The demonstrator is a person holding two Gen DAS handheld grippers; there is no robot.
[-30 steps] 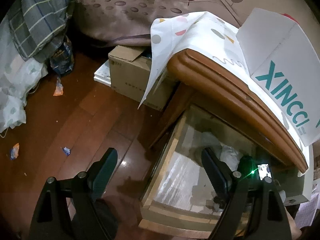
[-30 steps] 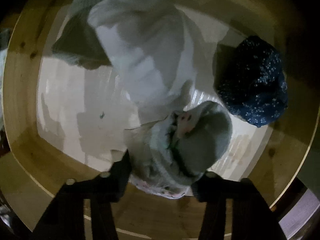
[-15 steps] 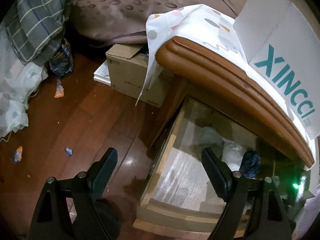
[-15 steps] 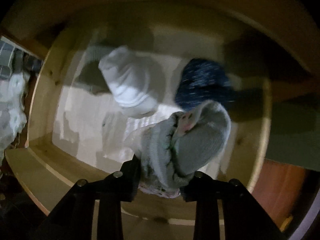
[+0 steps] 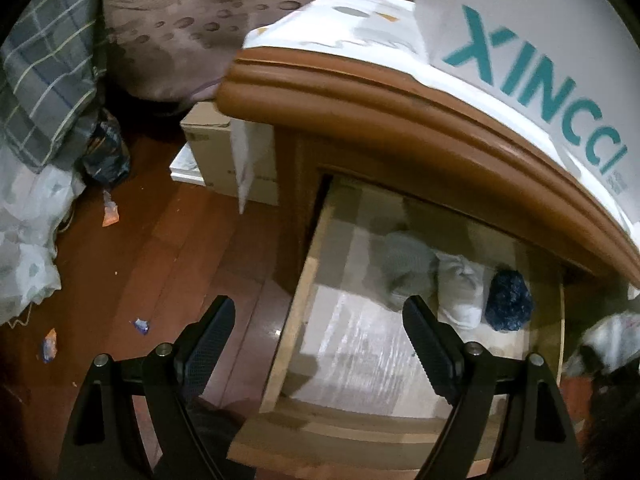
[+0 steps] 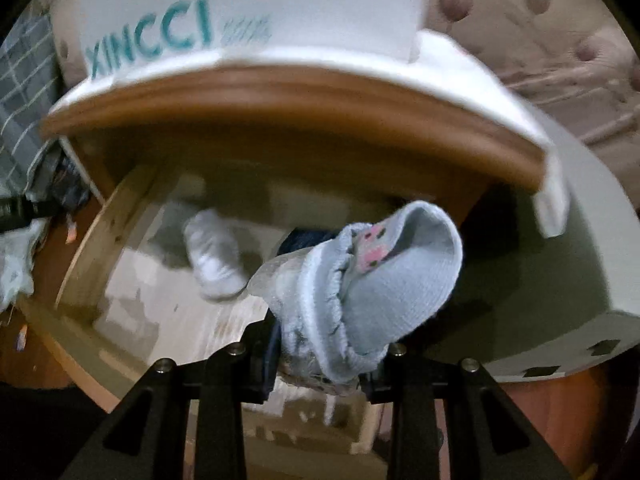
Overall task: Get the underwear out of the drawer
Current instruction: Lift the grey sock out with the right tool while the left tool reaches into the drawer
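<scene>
Left wrist view: left gripper (image 5: 316,344), jaws wide apart, nothing between them, above the left wall of the open wooden drawer (image 5: 296,312). Inside, at the back: grey bundle (image 5: 406,260), white bundle (image 5: 460,292), dark blue bundle (image 5: 510,300).

Right wrist view: right gripper (image 6: 320,364), clamped on light blue underwear (image 6: 368,292), lifted clear above the drawer (image 6: 88,248). White bundle (image 6: 214,256) on the drawer floor, blurred.
</scene>
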